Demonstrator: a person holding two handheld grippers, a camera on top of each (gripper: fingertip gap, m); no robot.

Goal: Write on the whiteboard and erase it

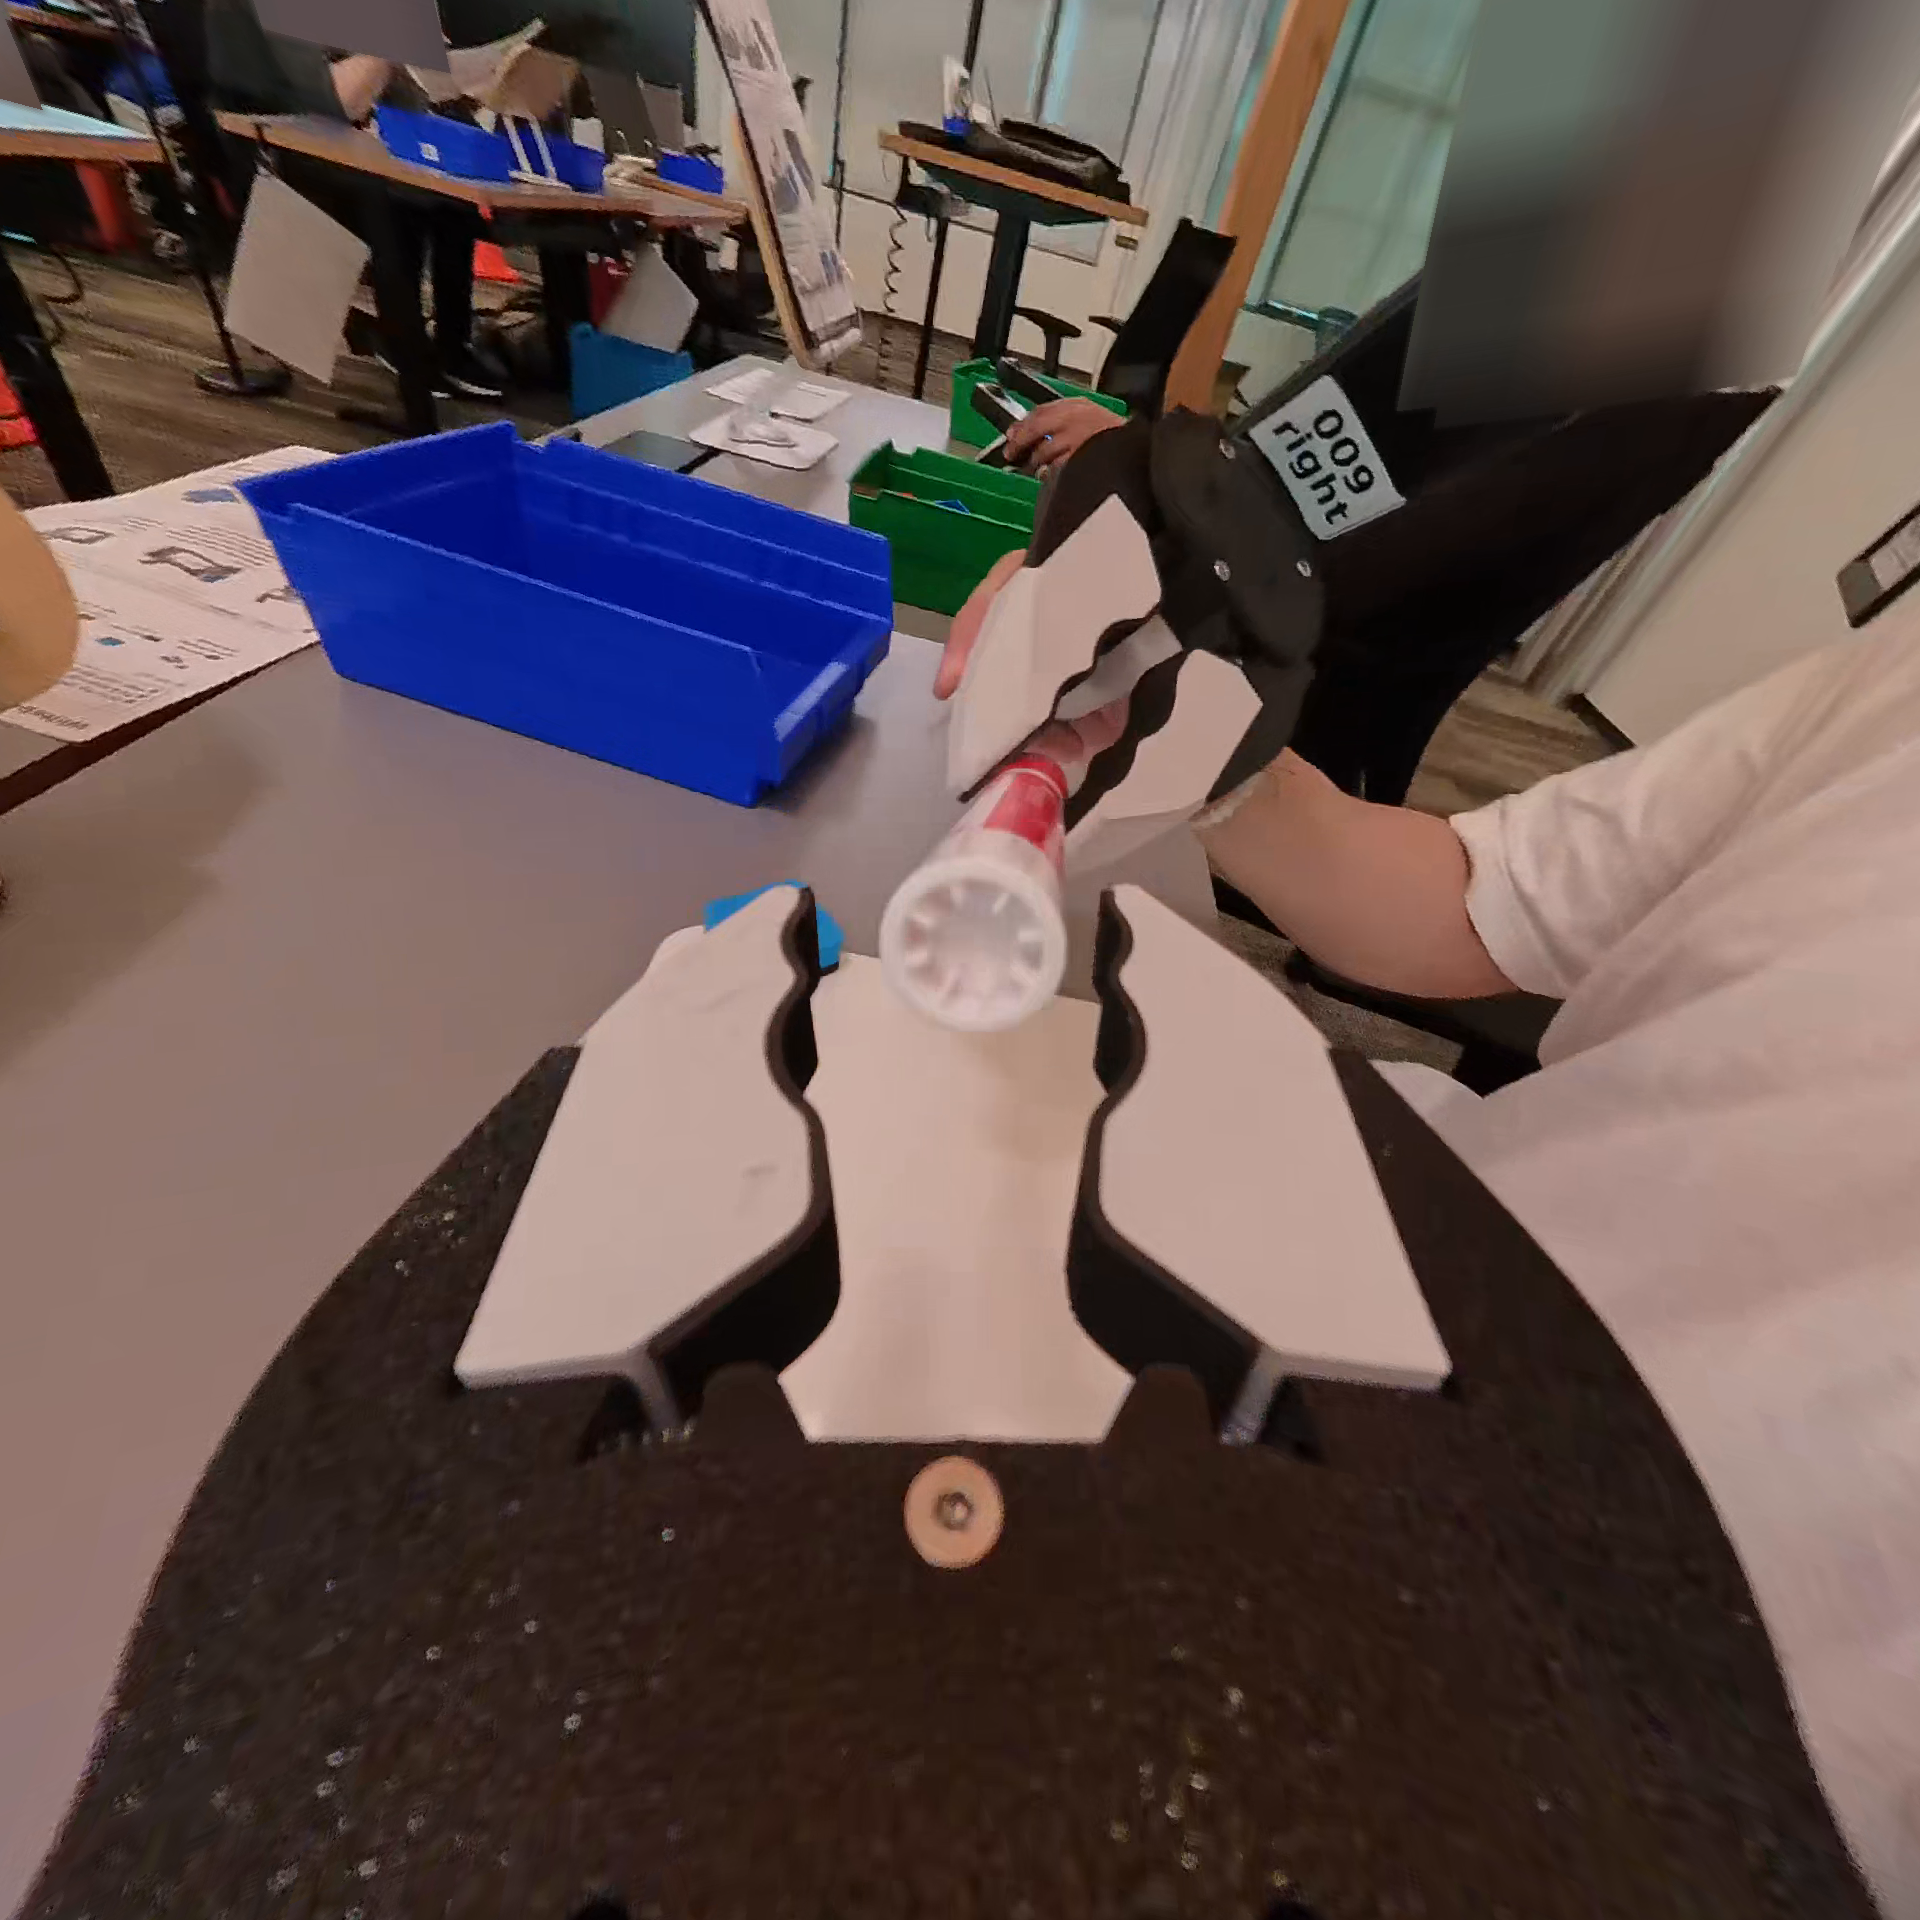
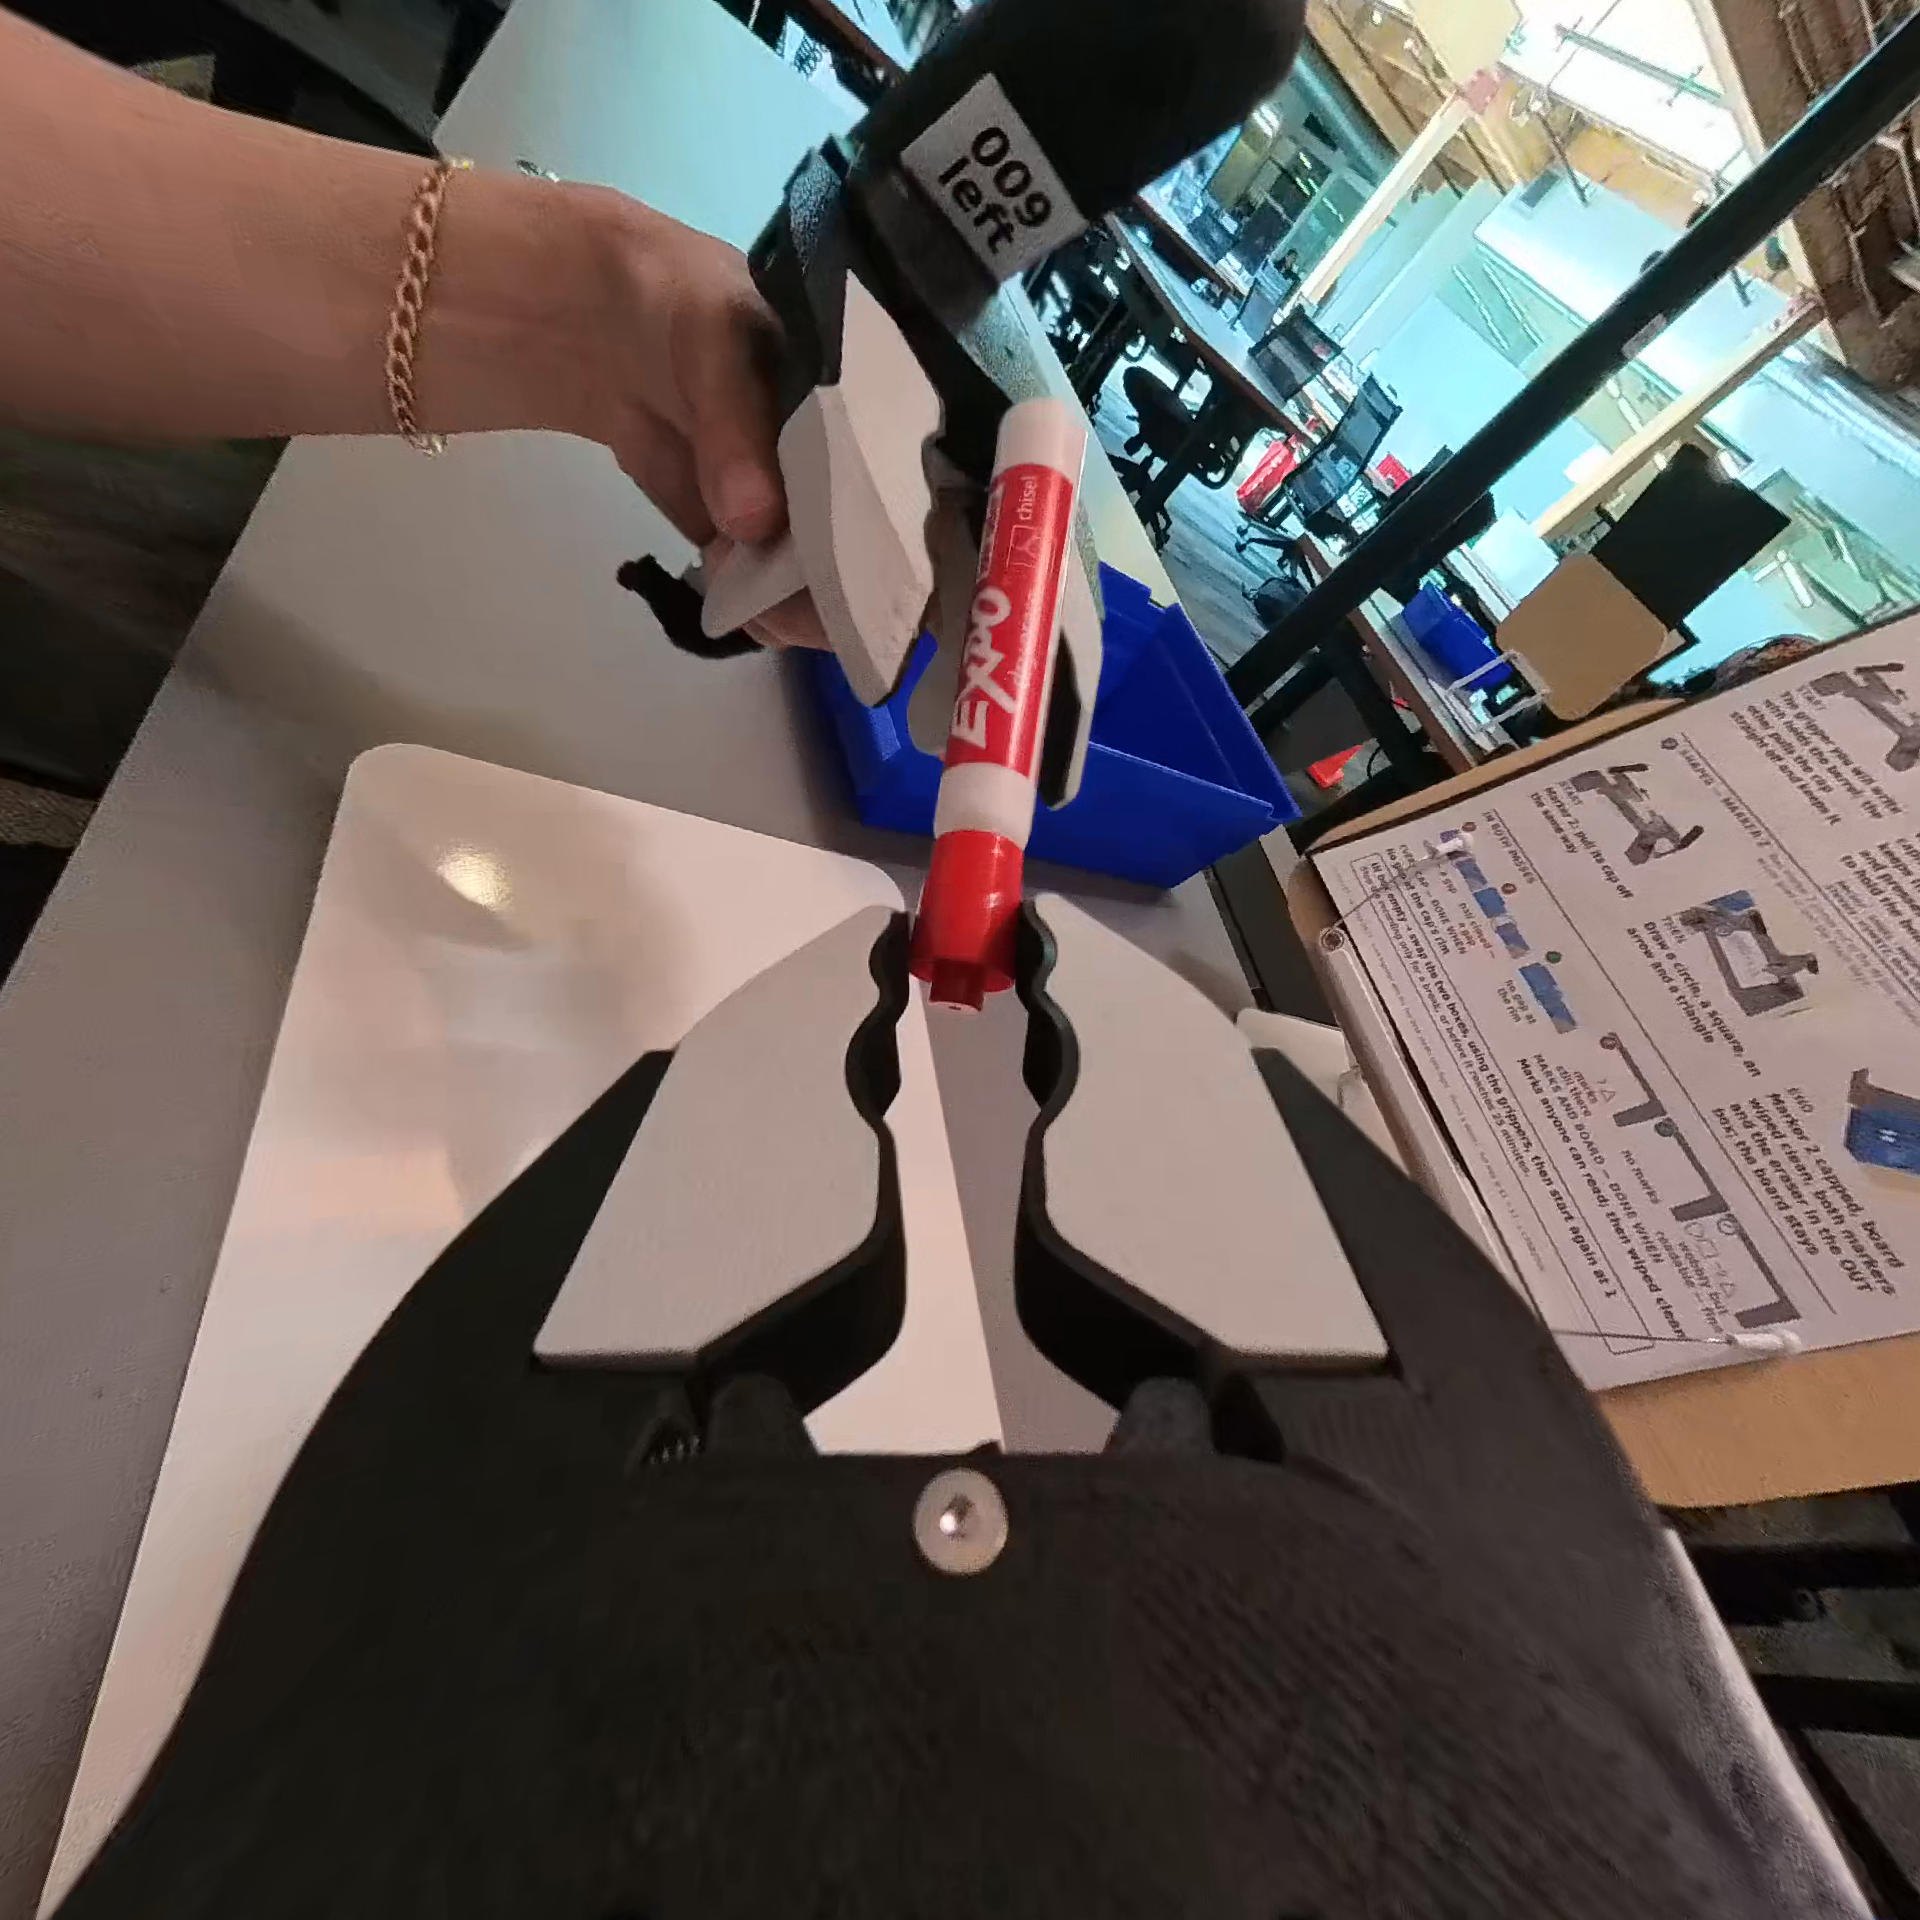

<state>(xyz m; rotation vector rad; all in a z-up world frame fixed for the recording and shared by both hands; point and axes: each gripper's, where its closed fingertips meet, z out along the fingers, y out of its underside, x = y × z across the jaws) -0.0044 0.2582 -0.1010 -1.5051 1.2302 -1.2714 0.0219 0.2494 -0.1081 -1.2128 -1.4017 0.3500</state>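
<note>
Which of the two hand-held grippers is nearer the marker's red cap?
Right. The right hand-held gripper pinches the red cap between its fingertips. The left hand-held gripper is open at the white tail end of the marker, away from the cap.

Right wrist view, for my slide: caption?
Right claw grips marker by its red cap; open left claw flanks the barrel above the whiteboard.

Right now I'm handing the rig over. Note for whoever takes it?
Left gripper: open, fingers either side of the marker's white end, not clamped.
Right gripper: shut on the marker, at its red cap.
Whiteboard: flat on the table, blank where visible.
Done: marker is up off the table, cap still on.
Left: clamp the barrel, pull the cap, write, erase.
</note>
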